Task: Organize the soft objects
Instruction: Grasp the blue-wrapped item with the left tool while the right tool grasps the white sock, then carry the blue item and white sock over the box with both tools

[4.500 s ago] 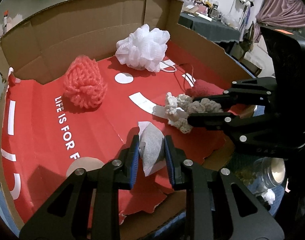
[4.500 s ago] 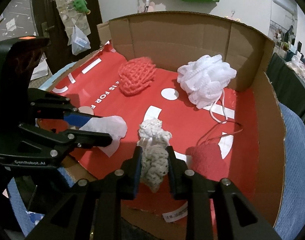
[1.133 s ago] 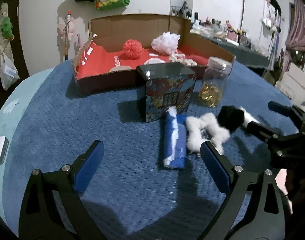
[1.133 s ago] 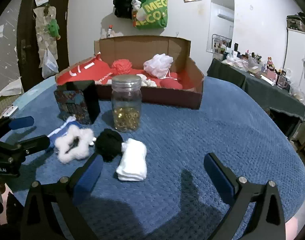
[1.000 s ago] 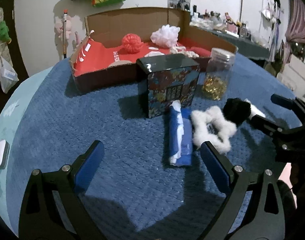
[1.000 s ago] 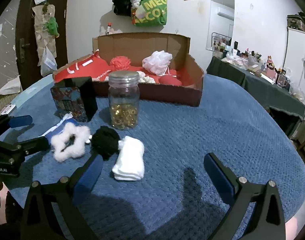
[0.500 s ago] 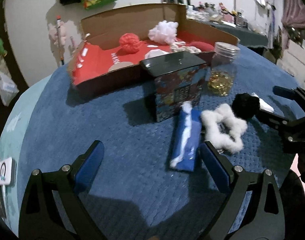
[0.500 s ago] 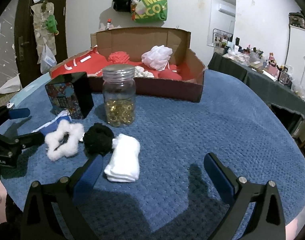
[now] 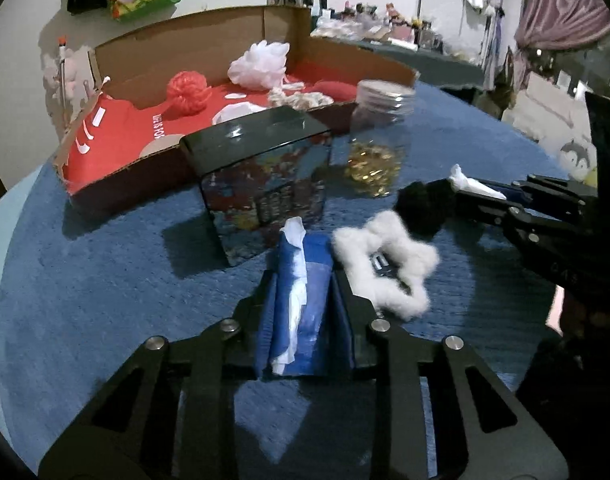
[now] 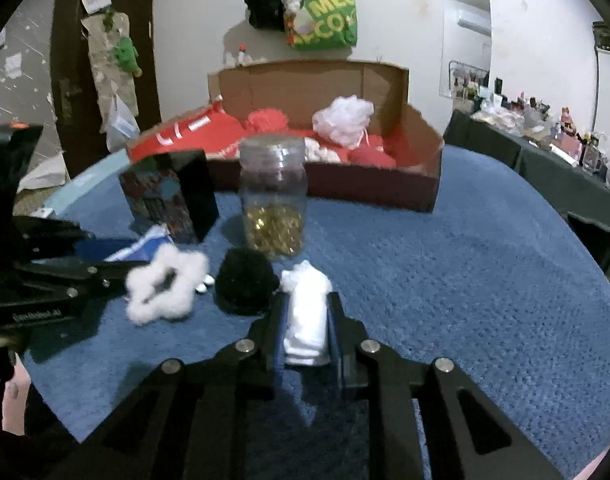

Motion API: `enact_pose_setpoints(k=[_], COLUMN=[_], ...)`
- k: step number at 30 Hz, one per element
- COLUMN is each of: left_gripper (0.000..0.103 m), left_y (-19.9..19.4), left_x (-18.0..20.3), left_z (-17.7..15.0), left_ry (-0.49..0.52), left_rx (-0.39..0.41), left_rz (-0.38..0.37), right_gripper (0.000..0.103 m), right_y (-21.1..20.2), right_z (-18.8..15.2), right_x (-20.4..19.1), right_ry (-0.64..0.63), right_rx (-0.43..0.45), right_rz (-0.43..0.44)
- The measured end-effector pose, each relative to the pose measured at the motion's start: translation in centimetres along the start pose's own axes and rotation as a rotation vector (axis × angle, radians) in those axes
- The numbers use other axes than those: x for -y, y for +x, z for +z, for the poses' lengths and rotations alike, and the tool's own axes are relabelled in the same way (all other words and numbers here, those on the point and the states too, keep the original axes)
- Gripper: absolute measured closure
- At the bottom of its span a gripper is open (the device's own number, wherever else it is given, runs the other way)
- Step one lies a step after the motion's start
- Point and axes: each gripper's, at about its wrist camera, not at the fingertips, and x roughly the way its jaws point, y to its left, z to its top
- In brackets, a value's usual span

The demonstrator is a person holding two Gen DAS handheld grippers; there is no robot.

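My left gripper (image 9: pixel 305 312) is shut on a blue tissue pack (image 9: pixel 301 292) with white tissue sticking out, down on the blue table cover. My right gripper (image 10: pixel 305 328) is shut on a folded white cloth (image 10: pixel 307 316), which also rests on the cover. A white fluffy scrunchie (image 9: pixel 389 268) and a black pom-pom (image 9: pixel 423 206) lie between the two; they show in the right wrist view as the scrunchie (image 10: pixel 165 284) and the pom-pom (image 10: pixel 245 278). The cardboard box (image 9: pixel 145 56) with a red lining holds a red knitted ball (image 9: pixel 187 92), a white mesh puff (image 9: pixel 261 64) and more soft items.
A dark patterned tin (image 9: pixel 261 176) stands just beyond the tissue pack. A glass jar (image 10: pixel 273 196) with gold bits stands behind the pom-pom. The blue cover (image 10: pixel 465 280) stretches to the right. A green bag (image 10: pixel 325 16) hangs on the wall.
Both grippers were wide open above the table; now each has come down and closed, the left on the blue tissue pack and the right on the white cloth.
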Motion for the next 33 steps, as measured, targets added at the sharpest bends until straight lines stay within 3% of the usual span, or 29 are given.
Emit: enact_pose_setpoints(k=[6, 14, 23, 33], left_gripper=[0.078, 0.078, 0.078, 0.078], left_y=[-2.0, -3.7, -3.4, -3.2], left_x=[0.6, 0.7, 1.5, 1.0], left_z=[-0.2, 0.7, 1.0, 0.7], left_ry=[-0.030, -0.041, -0.031, -0.042], left_rx=[0.053, 0.105, 0.101, 0.090], left_rz=[0.006, 0.000, -0.042, -0.031], right_gripper=[0.083, 0.083, 0.083, 0.083], right_y=[-1.9, -2.2, -2.0, -1.7], right_z=[0.8, 1.7, 1.8, 1.7], right_x=[-0.9, -3.1, -4.0, -3.6], right_ry=[-0.013, -0.055, -0.068, -0.063], right_rx=[0.060, 0.078, 0.067, 0.059], right_rz=[0.060, 0.131, 0.171, 0.165])
